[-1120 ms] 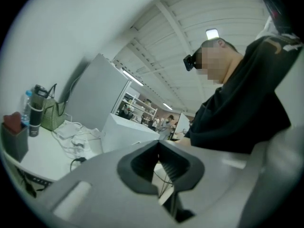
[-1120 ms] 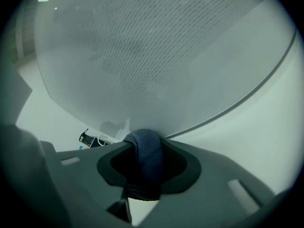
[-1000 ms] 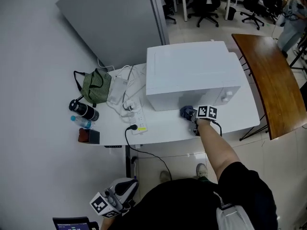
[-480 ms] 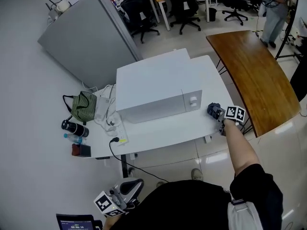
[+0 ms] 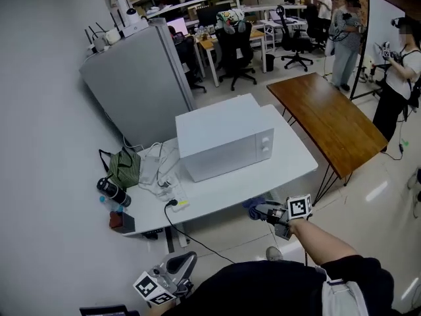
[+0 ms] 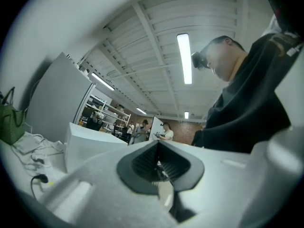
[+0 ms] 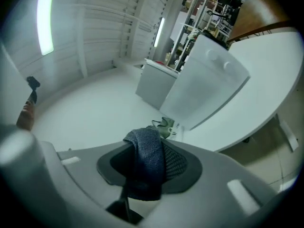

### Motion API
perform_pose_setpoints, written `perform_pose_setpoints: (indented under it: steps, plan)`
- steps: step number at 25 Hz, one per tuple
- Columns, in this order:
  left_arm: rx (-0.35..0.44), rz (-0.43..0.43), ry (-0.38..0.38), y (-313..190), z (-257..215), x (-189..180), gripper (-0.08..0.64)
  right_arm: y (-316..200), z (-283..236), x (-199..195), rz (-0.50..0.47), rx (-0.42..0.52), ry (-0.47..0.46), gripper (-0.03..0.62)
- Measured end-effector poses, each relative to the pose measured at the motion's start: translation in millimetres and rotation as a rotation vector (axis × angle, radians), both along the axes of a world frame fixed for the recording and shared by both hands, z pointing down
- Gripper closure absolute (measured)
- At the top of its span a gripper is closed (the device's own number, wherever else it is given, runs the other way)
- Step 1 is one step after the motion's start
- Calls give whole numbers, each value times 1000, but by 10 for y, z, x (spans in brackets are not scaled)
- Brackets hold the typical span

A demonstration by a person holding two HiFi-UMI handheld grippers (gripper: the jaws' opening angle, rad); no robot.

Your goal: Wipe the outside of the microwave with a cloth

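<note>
The white microwave (image 5: 227, 137) stands on a white table (image 5: 289, 163), door facing the near edge. My right gripper (image 5: 264, 211) hangs in front of and below that edge, away from the microwave, shut on a dark blue cloth (image 5: 253, 207). In the right gripper view the cloth (image 7: 147, 160) is bunched between the jaws, with the microwave (image 7: 204, 84) and the table (image 7: 259, 87) tilted beyond it. My left gripper (image 5: 172, 274) is low at the bottom left, away from the table. In its own view the left gripper (image 6: 159, 167) is shut on nothing, with the microwave (image 6: 92, 144) beyond it.
A green bag (image 5: 123, 166), a power strip with cables (image 5: 170, 188) and a black bottle (image 5: 113, 192) crowd the table's left end. A grey cabinet (image 5: 135, 87) stands behind, a brown wooden table (image 5: 329, 120) to the right. People (image 5: 402, 78) and office chairs (image 5: 237, 51) are at the back.
My right gripper with the cloth went from the microwave's front to the table's right end, then off below the near edge. The head view has drawn back from the table.
</note>
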State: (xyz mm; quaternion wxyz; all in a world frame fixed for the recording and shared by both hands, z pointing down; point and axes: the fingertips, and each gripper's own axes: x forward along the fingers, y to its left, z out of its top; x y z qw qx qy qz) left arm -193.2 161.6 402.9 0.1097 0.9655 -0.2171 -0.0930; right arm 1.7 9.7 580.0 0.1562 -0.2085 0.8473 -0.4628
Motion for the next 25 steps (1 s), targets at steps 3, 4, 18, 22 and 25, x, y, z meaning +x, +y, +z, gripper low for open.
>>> perform_pose_setpoints:
  steps: [3,4,18,22,25]
  plan:
    - [-4,25,7,189,47,-348,555,418,-460,-472,-20,112,47,456]
    - [-6,28,10,241,45,-412,555,544,-635,-574,-28,148,55,454]
    - [50,83,47,799,-223,674,555,1677,-1746,356,55,685,475,457]
    - [57,77,43,870,-264,889,555,1732,-1682,649,72,660,479,459]
    - [56,60,46,887,-282,917,555,1759,-1688,706,68,667,479,459]
